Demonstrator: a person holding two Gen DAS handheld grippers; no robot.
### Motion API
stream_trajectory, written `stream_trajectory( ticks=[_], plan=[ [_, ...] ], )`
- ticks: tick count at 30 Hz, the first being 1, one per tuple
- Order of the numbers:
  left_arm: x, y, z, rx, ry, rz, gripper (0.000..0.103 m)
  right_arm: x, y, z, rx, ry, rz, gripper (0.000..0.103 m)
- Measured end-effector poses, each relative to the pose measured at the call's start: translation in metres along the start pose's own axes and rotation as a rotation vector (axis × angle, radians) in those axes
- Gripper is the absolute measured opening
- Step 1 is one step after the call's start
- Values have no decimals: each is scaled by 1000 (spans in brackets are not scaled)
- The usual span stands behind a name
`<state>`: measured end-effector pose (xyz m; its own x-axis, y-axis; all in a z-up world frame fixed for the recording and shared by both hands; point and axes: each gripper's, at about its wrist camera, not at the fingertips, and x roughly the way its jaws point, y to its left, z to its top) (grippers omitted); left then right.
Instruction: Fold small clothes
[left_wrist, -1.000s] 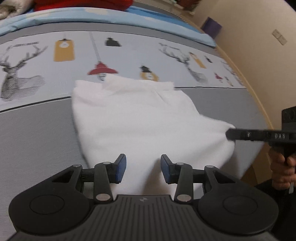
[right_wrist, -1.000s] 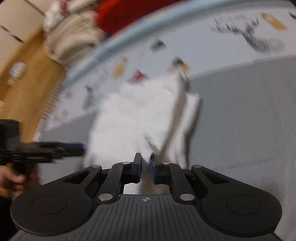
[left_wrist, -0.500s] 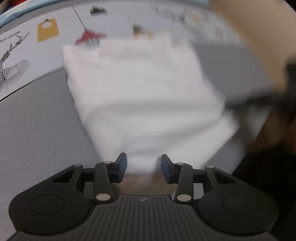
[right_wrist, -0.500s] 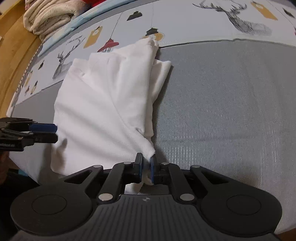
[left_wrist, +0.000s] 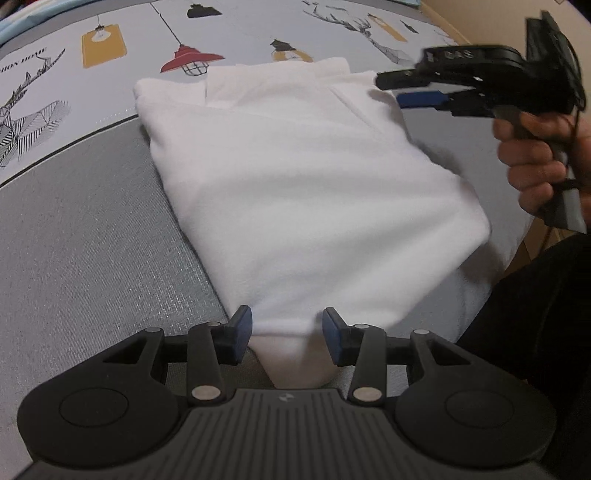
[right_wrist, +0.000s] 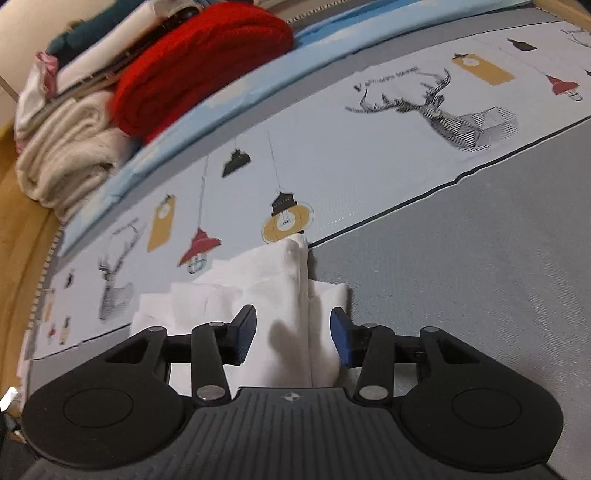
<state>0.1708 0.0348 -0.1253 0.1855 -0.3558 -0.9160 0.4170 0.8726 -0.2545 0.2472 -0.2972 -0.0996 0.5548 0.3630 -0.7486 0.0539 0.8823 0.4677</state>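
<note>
White garment (left_wrist: 303, 192): soft knit, folded to a long tapering shape, lying on the bed (left_wrist: 85, 251) where the woven grey band meets the printed lamp-and-deer strip. Long axis runs from the near edge toward the print.

Left gripper (left_wrist: 287, 334): jaws half apart, straddling the narrow near end; pads not pressing.

Right gripper (right_wrist: 293, 338): jaws opening, the far folded end between them, unpinched.

Red knit (right_wrist: 199, 62) and cream fleece (right_wrist: 66, 147): stacked at the bed's far edge.

The white garment's (left_wrist: 303, 192) near edge hides under the left gripper's (left_wrist: 287, 334) body. In the right wrist view, the blurred clothes pile (right_wrist: 110, 85) runs off the left edge.
</note>
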Motion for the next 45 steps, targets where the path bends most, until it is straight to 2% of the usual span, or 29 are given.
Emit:
stream_trajectory(
  ticks=[1, 2, 3, 4, 6, 7, 10, 11, 12, 14, 15, 17, 19, 21, 23, 25, 30, 38, 39, 41, 42, 43, 45],
  plan=[
    [2, 1, 0, 4, 6, 5, 47, 7, 4, 0, -5, 1, -11, 43],
    [5, 1, 1, 10, 14, 14, 47, 10, 5, 1, -5, -1, -9, 34],
    [8, 1, 0, 16, 30, 28, 49, 11, 6, 1, -7, -6, 3, 4],
    [11, 3, -1, 18, 47, 43, 49, 7, 8, 1, -7, -49, 2, 2],
    [15, 4, -2, 16, 62, 58, 52, -3, 5, 4, 40, -137, 11, 2],
    [14, 4, -1, 15, 56, 53, 52, -3, 0, 5, 73, -138, -8, 2],
    [0, 10, 2, -17, 10, 41, 52, 12, -5, 1, 57, -43, -127, 4],
    [-6, 14, 3, -37, -10, 38, 52, 12, -3, 0, 44, -40, -141, 4],
    [-11, 18, 5, -61, -36, 33, 52, 8, -2, 0, 31, -58, -155, 7],
    [-22, 29, 8, -126, -96, 38, 52, -5, 3, -1, -19, -119, -196, 18],
    [-25, 35, 10, -170, -122, 43, 52, -13, 5, -1, -38, -144, -189, 27],
    [-30, 46, 15, -263, -159, 37, 54, -24, 3, -5, -50, -143, -101, 37],
    [-30, 53, 18, -348, -184, 22, 57, -24, -3, -11, -59, -66, -24, 55],
    [-25, 57, 21, -417, -191, 5, 59, -15, -7, -18, -66, 49, 12, 59],
    [-16, 57, 27, -469, -180, -2, 59, -5, -8, -27, -85, 136, 5, 59],
    [-4, 56, 37, -494, -172, 17, 59, 2, -10, -31, -99, 177, -19, 59],
    [11, 55, 48, -537, -171, 21, 60, 8, -13, -32, -72, 196, -25, 61],
    [24, 57, 56, -549, -163, 18, 63, 18, -11, -32, -73, 204, -32, 61],
    [25, 57, 56, -545, -164, 17, 63, 19, -10, -32, -71, 205, -33, 61],
    [26, 56, 59, -539, -164, 10, 63, 20, -7, -32, -65, 202, -21, 52],
    [26, 56, 60, -533, -164, 15, 59, 21, -5, -32, -60, 202, -4, 40],
    [26, 55, 61, -525, -166, 18, 54, 21, -3, -31, -58, 201, -2, 35],
    [20, 55, 63, -506, -184, 28, 32, 21, 1, -30, -65, 191, -15, 28]
  ],
)
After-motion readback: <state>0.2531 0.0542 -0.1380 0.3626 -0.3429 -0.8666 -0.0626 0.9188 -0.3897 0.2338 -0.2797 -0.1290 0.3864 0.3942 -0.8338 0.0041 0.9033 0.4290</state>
